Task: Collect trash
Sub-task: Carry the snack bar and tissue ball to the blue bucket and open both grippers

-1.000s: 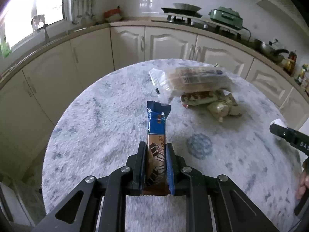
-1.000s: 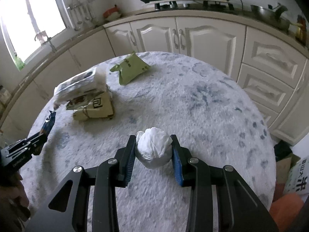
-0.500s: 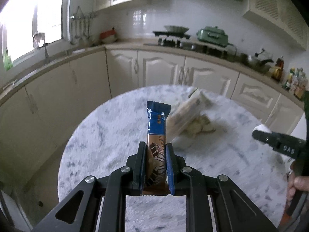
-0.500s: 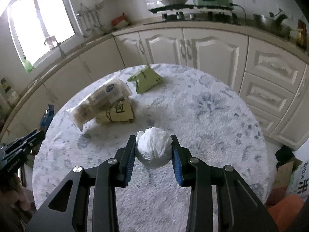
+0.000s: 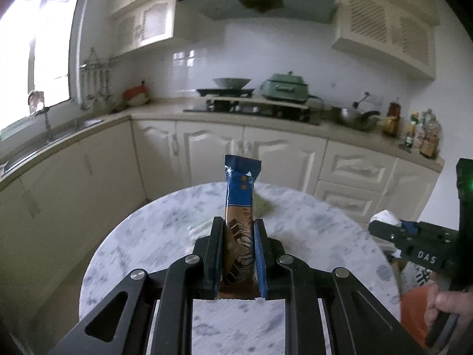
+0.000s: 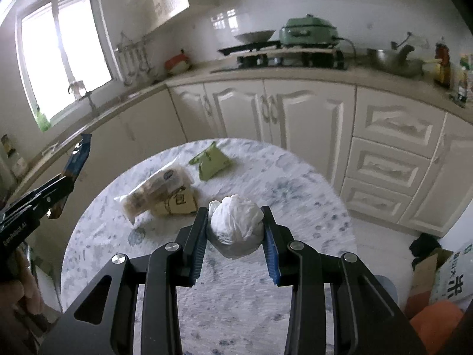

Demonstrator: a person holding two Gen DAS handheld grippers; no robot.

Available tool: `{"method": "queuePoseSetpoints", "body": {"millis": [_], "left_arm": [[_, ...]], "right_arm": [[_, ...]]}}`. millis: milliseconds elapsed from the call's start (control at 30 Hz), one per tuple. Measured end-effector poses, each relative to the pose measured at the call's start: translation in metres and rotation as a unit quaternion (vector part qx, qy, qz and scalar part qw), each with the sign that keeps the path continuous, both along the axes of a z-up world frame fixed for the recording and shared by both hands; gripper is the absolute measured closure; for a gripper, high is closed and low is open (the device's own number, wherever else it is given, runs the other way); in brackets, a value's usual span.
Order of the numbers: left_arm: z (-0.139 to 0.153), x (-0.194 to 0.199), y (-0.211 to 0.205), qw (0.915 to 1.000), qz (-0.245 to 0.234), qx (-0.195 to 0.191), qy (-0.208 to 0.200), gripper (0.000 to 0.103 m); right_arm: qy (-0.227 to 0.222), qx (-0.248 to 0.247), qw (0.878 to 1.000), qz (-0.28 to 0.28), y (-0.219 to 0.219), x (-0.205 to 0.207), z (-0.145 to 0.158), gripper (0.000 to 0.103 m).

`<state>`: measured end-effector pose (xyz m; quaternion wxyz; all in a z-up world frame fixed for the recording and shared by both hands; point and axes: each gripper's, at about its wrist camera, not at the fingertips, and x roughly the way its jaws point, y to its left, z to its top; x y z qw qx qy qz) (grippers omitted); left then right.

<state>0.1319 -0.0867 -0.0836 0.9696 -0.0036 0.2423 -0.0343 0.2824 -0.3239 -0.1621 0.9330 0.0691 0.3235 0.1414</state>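
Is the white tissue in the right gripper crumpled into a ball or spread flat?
Crumpled into a ball: the white tissue shows as a rounded, creased wad clamped between the right gripper's two fingers, above the table.

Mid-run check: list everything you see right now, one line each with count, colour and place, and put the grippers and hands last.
snack bar wrapper: 1, blue and brown, upright between the left gripper's fingers
crumpled tissue ball: 1, white, clamped in the right gripper
round table: 1, grey-white marbled, below both grippers
clear cracker pack: 1, transparent, on the table's left part
beige packet: 1, tan, partly under the cracker pack
green wrapper: 1, light green, far side of the table
electric pot: 1, green, on the counter
left gripper: 1, black, shut on the wrapper
right gripper: 1, black, shut on the tissue
hand: 1, gripping the right gripper's handle
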Motion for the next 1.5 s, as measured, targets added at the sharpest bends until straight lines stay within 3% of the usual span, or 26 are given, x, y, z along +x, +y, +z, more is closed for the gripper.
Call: {"method": "queuePoseSetpoints", "body": {"millis": [233,467,800,1133,1500], "left_arm": [[0.01,0.004,-0.026,0.9989,-0.041,0.002,-0.022,0.088],[0.01,0.026,-0.06,0.9936,-0.11,-0.008,-0.025,0.088],[0.003,0.076,-0.134,0.9731,-0.23,-0.007,0.008,0.088],[-0.016,0.158,-0.218,0.9433,-0.321,-0.006,0.084,0.088],[-0.06,0.249,-0.327,0.9149,-0.36,0.009,0.183,0.088]], "right_arm": [[-0.02,0.014,0.999,-0.026,-0.031,-0.011,0.017,0.068],[-0.032,0.01,0.995,-0.089,-0.091,-0.028,0.03,0.068],[-0.027,0.01,0.976,-0.216,-0.203,-0.064,0.027,0.068],[0.024,0.023,0.956,-0.291,-0.28,-0.076,-0.017,0.068],[0.097,0.067,0.942,-0.315,-0.332,-0.056,-0.094,0.068]]}}
